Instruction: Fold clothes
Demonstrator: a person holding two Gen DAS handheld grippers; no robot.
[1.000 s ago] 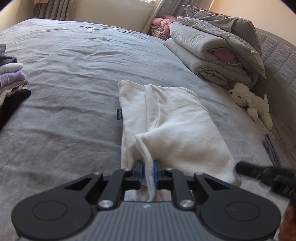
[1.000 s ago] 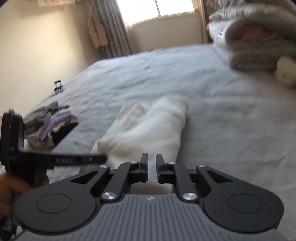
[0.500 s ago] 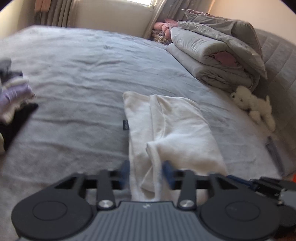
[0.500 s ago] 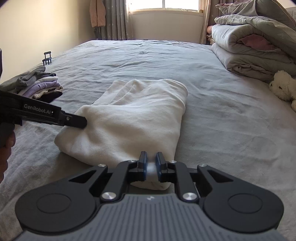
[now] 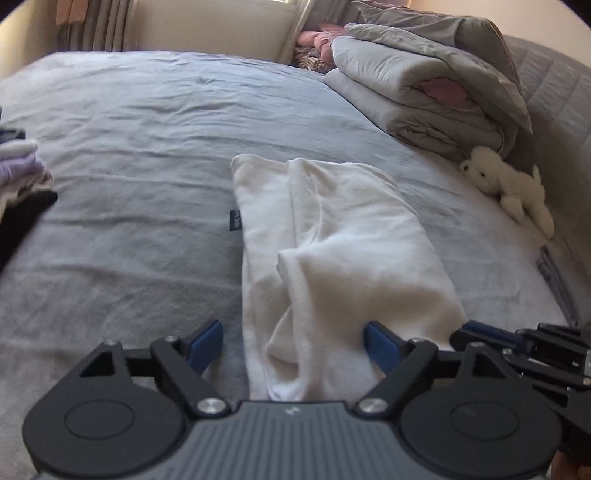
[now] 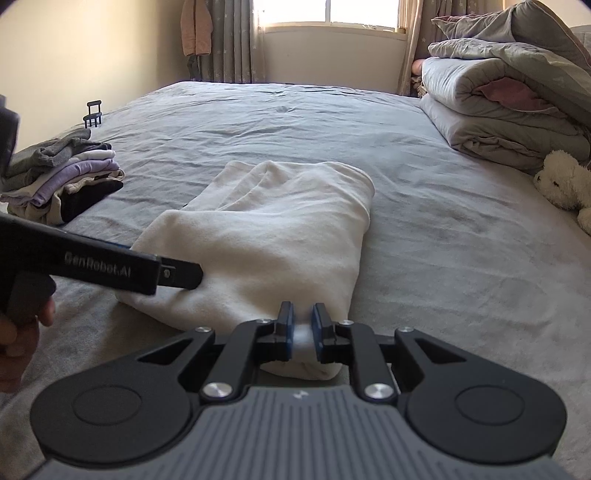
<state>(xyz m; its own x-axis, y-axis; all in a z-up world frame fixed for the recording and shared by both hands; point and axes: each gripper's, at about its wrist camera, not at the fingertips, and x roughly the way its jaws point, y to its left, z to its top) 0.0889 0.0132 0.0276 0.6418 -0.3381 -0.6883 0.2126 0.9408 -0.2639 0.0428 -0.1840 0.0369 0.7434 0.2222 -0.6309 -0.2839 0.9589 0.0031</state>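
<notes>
A: Where is the garment?

B: The white garment [image 5: 343,236] lies folded lengthwise in the middle of the grey bed [image 5: 129,147], with one long edge doubled over on top. A small dark label [image 5: 235,220] sticks out from its left edge.

A: State of my left gripper [image 5: 293,341]?

B: Fingers spread wide apart, holding nothing. The near end of the garment lies between them; the blue pad [image 5: 378,345] on the right-hand finger touches the cloth, the other pad stands clear over the sheet.

A: And my right gripper [image 6: 303,330]?

B: Closed on the near corner of the garment; a pinch of white cloth shows between the two blue pads. In the right view the tip of the left gripper rests against the garment's left side.

A: Surroundings?

B: A stack of folded clothes [image 6: 62,177] sits well apart to the left. A rolled grey duvet [image 6: 509,107] and a white plush toy [image 6: 565,181] are at the right, near the headboard. A window [image 6: 332,14] is behind the bed.
</notes>
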